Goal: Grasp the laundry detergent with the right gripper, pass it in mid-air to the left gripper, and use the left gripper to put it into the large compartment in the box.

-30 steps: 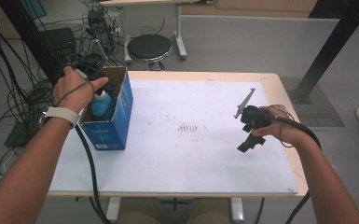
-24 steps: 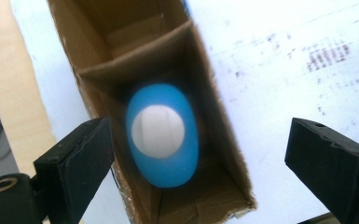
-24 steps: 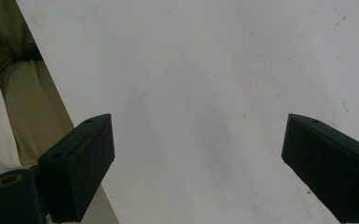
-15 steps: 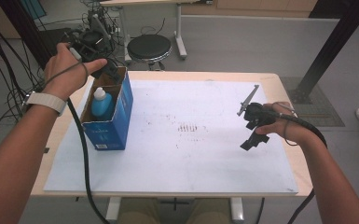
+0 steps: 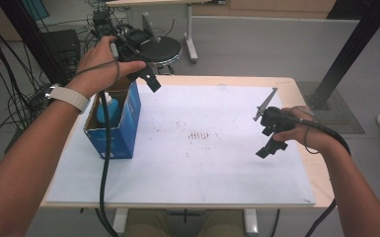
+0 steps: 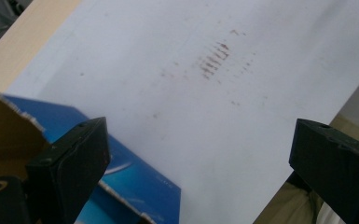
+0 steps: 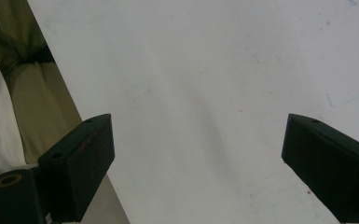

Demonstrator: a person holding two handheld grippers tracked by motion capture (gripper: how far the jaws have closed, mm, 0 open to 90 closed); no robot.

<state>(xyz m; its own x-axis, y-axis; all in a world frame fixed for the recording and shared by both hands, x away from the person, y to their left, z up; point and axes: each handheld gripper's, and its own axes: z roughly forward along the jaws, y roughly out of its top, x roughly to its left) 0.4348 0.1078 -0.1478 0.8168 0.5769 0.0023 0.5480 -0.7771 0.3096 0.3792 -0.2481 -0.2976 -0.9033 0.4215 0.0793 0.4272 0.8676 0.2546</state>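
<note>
Starting at your left: the blue box (image 5: 112, 129) stands open-topped on the white sheet (image 5: 187, 173) near the table's left edge, with a blue bottle (image 5: 106, 109) upright inside it, white cap uppermost. Printing on the box's side is too blurred to read in either the high view or the left gripper view. Your left gripper (image 5: 150, 80) is raised above the box's far corner, clear of it, jaws spread wide with nothing between them. Reddish-brown marks (image 5: 201, 135) stain the sheet's middle; they form no legible writing. Your right gripper (image 5: 268, 149) hangs low over the sheet's right part, well apart from the box, jaws spread and empty.
</note>
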